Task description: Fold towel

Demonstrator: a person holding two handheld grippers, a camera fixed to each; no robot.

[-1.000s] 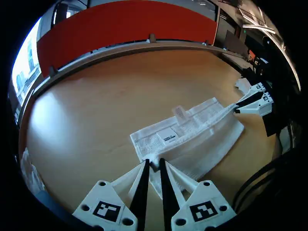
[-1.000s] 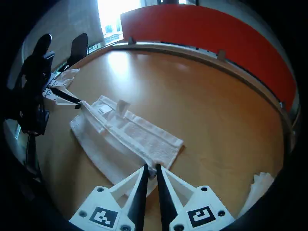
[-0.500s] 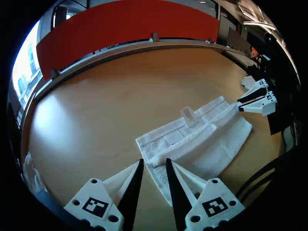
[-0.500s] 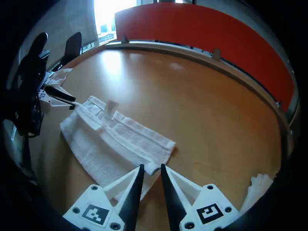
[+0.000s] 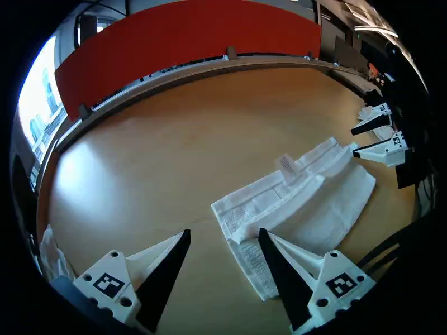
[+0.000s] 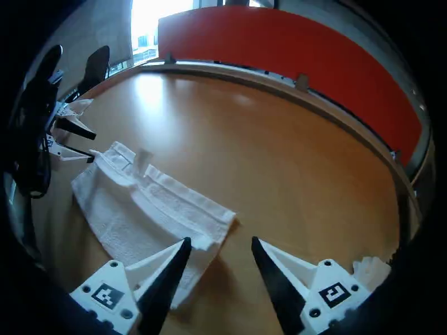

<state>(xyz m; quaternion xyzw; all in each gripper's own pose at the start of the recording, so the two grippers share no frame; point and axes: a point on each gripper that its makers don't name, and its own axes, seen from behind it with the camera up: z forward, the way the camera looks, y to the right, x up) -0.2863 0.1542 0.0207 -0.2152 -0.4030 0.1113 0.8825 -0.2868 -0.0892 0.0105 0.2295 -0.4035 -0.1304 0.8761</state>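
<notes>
Towel [image 5: 302, 206] lying half-folded on table [image 5: 167, 151] between the two claws; left claw [image 5: 223, 231] spread wide, empty; right claw [image 6: 220, 240] likewise; soft, light, floppy cloth, likely to sag; best pinched at the end corners.

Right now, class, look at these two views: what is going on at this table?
A person works two handheld grippers at a white towel lying on the wooden table. The towel is folded along its length, with a tag sticking up. The left gripper is at one short end and the right gripper at the other. Both are open, and neither grips the cloth.
</notes>
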